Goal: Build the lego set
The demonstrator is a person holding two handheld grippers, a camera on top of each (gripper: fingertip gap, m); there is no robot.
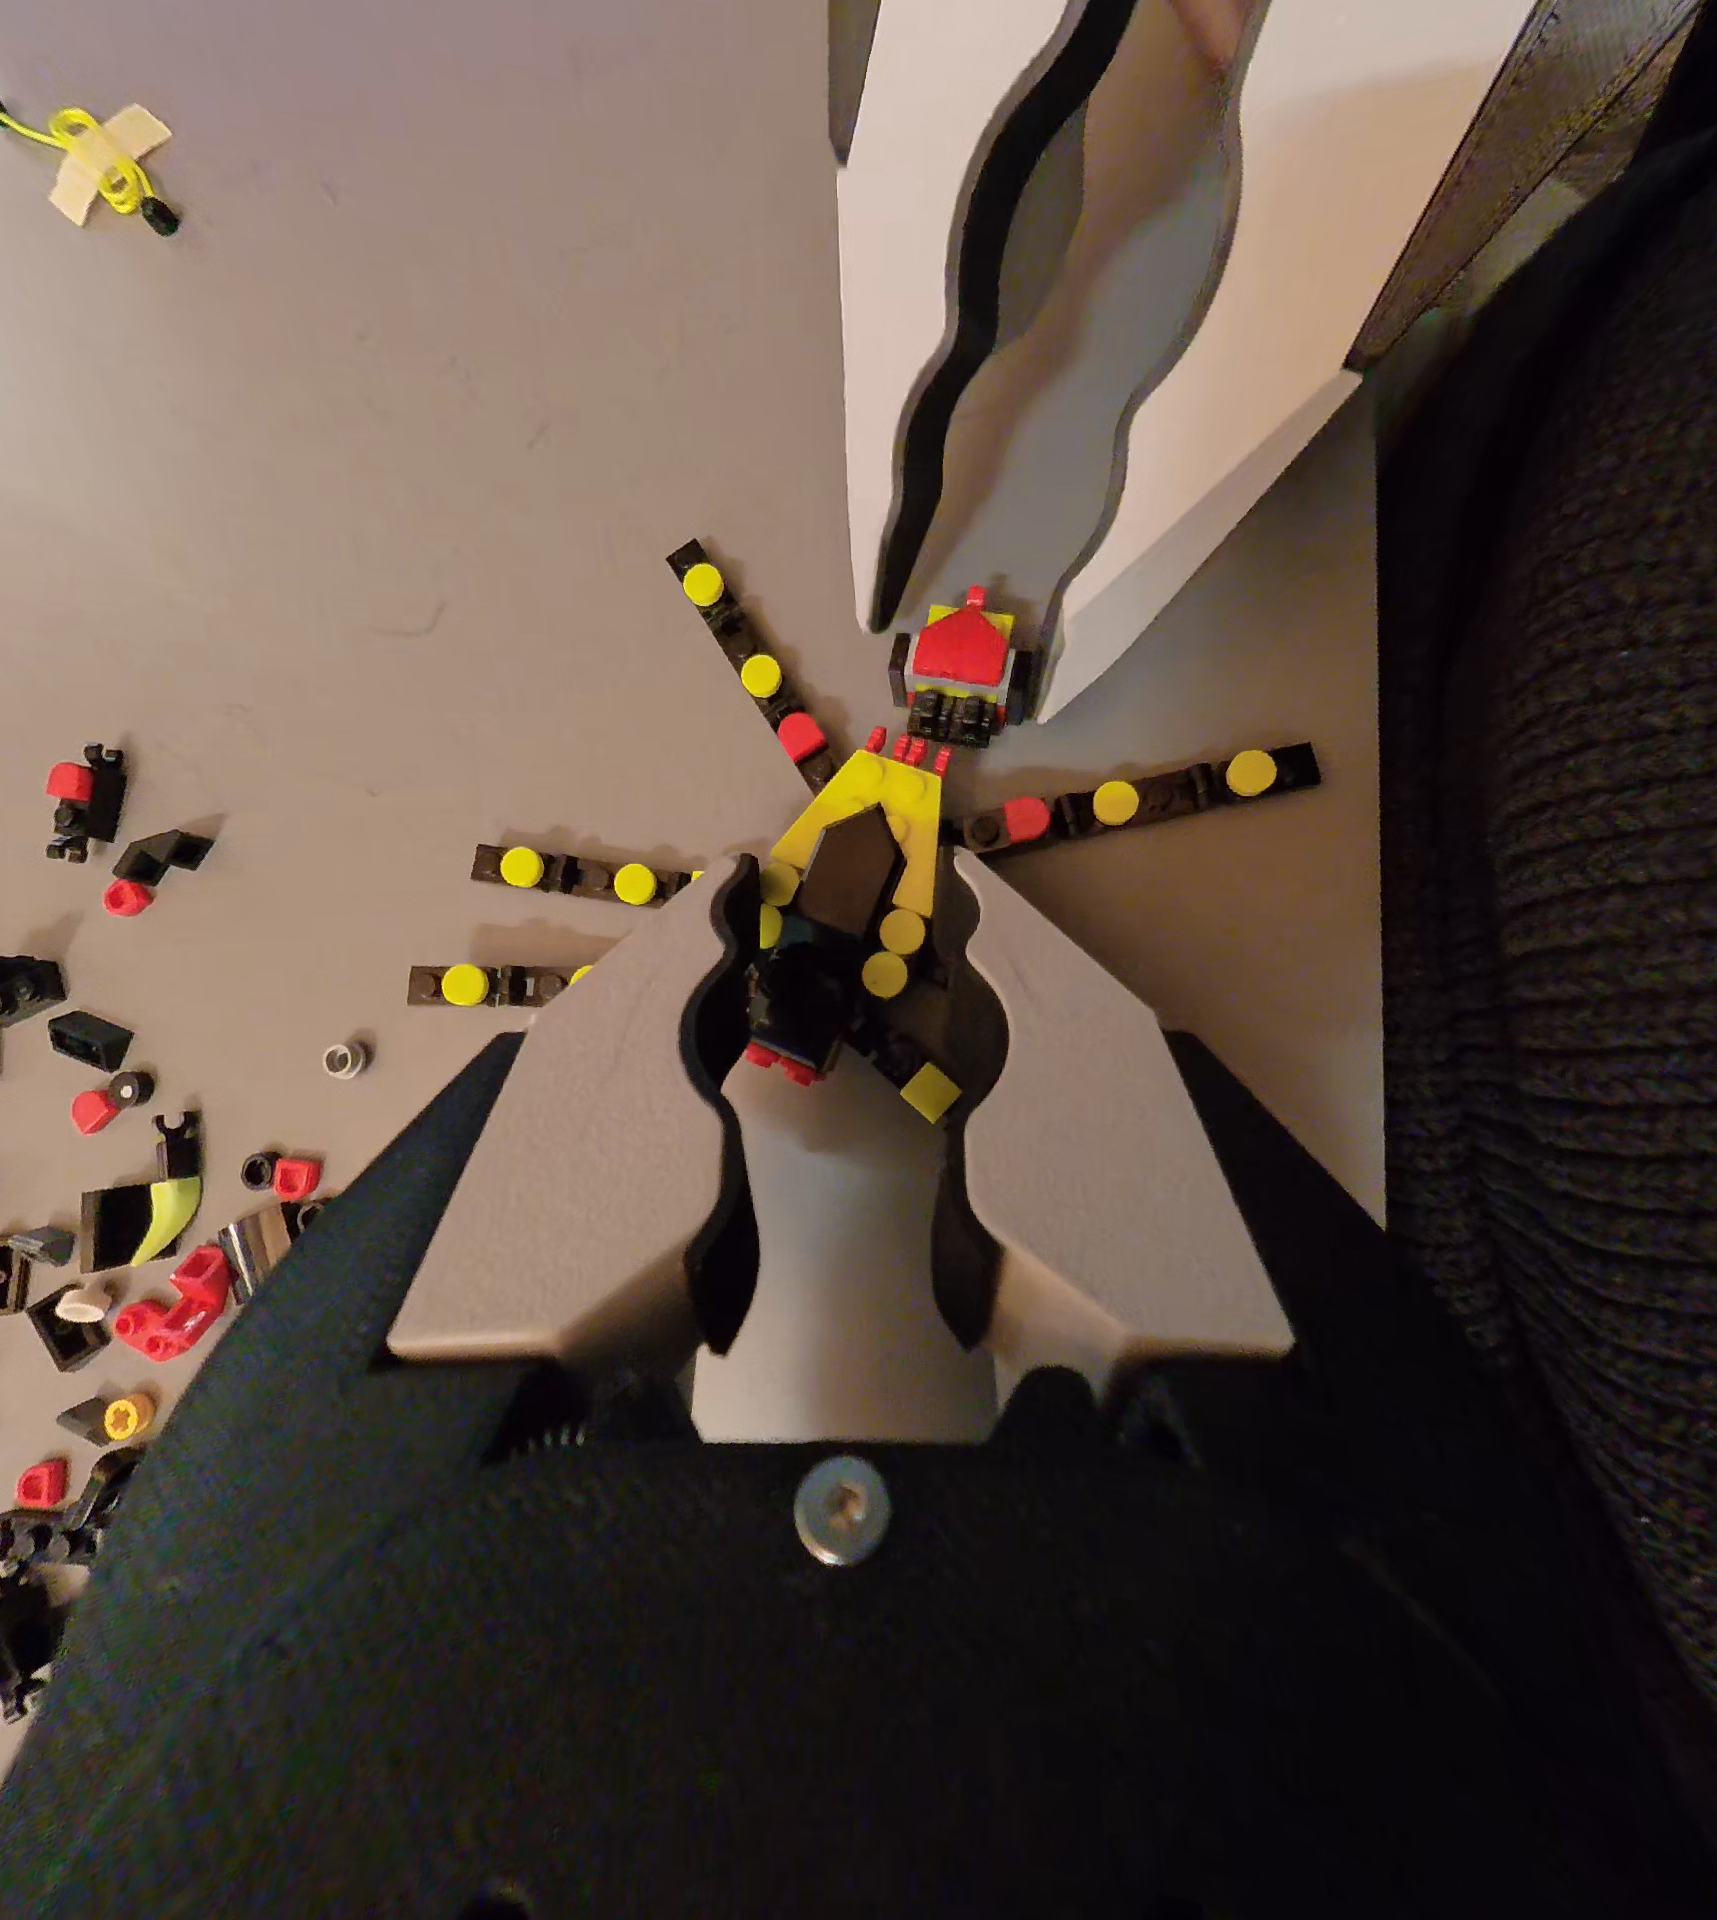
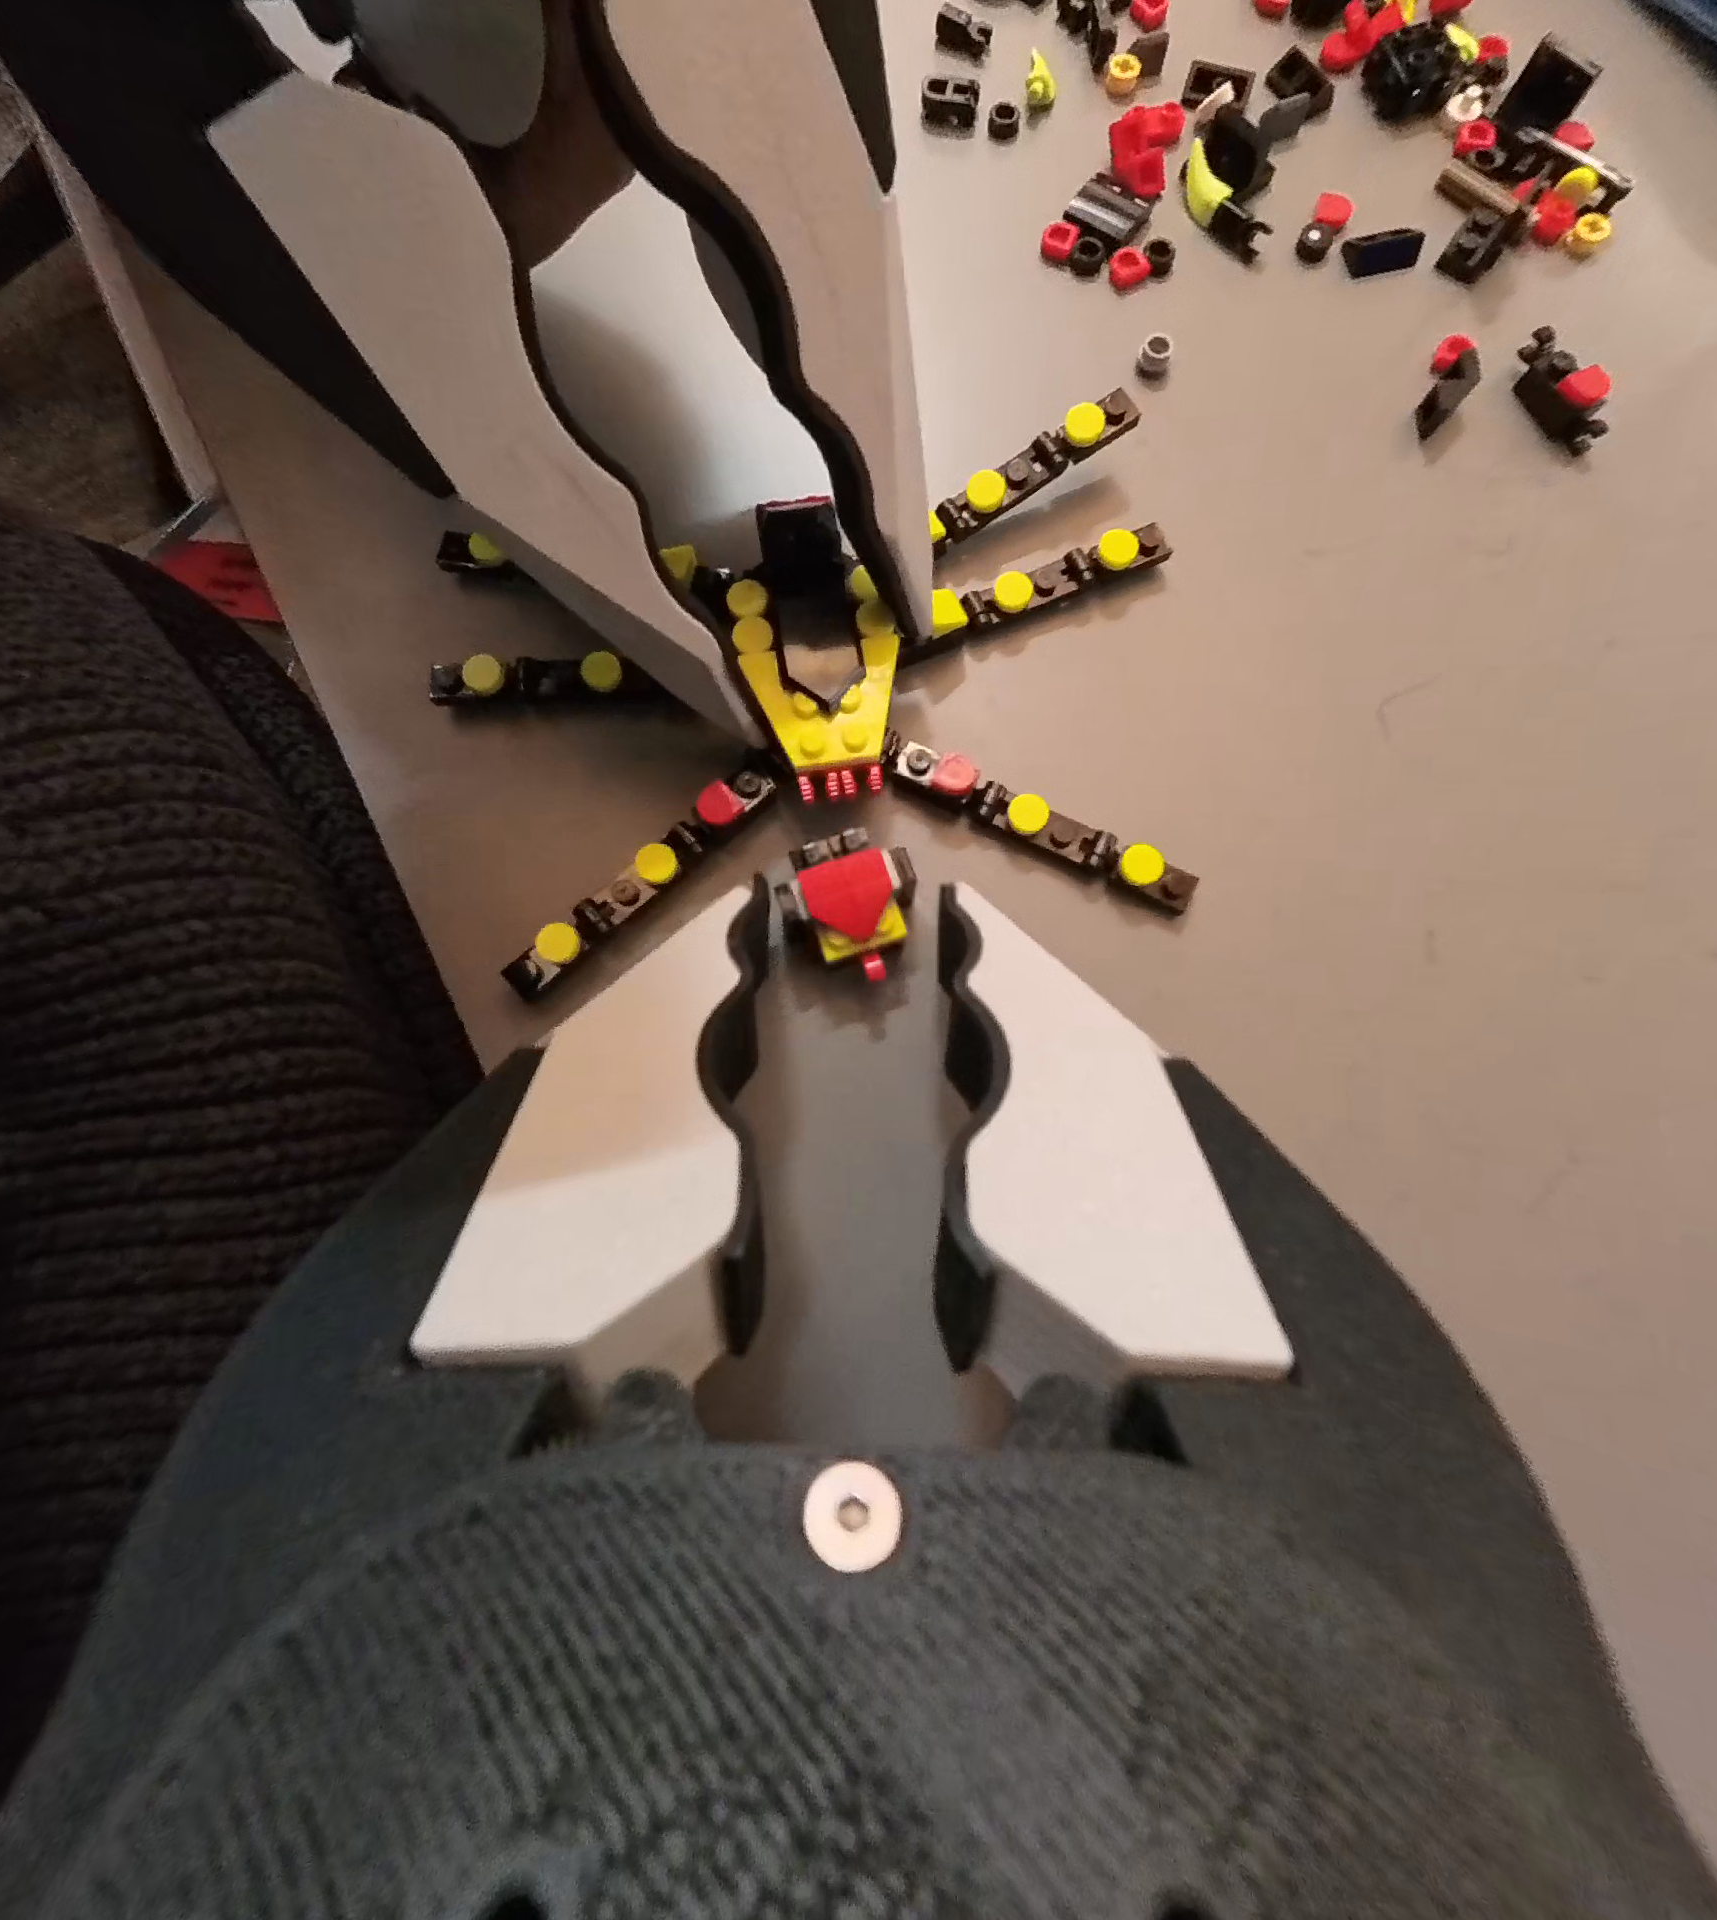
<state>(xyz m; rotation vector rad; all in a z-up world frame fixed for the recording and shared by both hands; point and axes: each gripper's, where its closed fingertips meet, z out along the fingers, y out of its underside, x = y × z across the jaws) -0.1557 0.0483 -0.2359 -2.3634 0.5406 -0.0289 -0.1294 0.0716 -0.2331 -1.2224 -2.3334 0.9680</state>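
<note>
A black and yellow lego spider body (image 1: 875,821) lies on the grey table, with several black legs (image 1: 1145,805) dotted yellow spread flat around it. My left gripper (image 1: 843,883) is shut on the body's rear half. It also shows in the right wrist view (image 2: 812,623), coming in from the top over the body (image 2: 833,727). A small red, yellow and black head piece (image 2: 846,906) sits between the fingers of my right gripper (image 2: 852,896), which is closed on it. The head is just short of the body's red clips (image 2: 838,784). The right gripper (image 1: 960,665) faces mine from above.
A pile of loose red, black and yellow pieces (image 1: 54,1195) lies to the left, also shown in the right wrist view (image 2: 1353,135). A small grey round piece (image 1: 347,1058) lies apart. A taped yellow cord (image 1: 106,161) is far off. Dark knitted fabric (image 1: 1612,935) lines the table edge. The gap from one gripper's tips to the other's is roughly 4 cm.
</note>
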